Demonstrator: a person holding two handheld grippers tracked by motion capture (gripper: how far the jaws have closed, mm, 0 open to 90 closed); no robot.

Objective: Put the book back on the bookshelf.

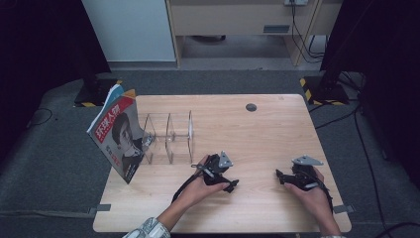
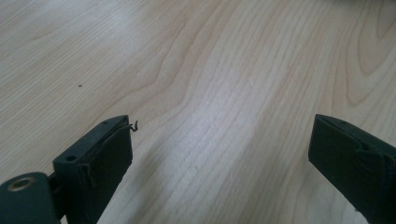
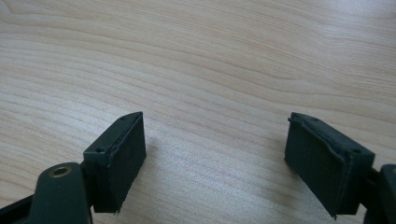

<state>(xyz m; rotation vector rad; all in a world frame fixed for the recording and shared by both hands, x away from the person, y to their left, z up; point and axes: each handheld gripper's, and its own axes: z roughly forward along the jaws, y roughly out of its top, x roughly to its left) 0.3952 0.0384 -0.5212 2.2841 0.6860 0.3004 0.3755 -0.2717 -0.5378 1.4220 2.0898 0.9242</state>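
A magazine (image 1: pixel 118 136) with a red title and a printed portrait stands tilted at the table's left edge, against a clear acrylic rack (image 1: pixel 168 136) with several upright dividers. My left gripper (image 1: pixel 227 179) rests low over the wooden table (image 1: pixel 262 134), right of the rack and near the front. Its jaws stand wide apart over bare wood (image 2: pixel 222 135). My right gripper (image 1: pixel 282 177) sits further right, near the front right corner. It is open too, with nothing between its fingers (image 3: pixel 215 135). A hand holds each gripper.
A dark round grommet hole (image 1: pixel 251 107) sits near the table's far edge. Grey carpet surrounds the table, with black stands and cables at the far corners. Bare wood lies between the two grippers and behind them.
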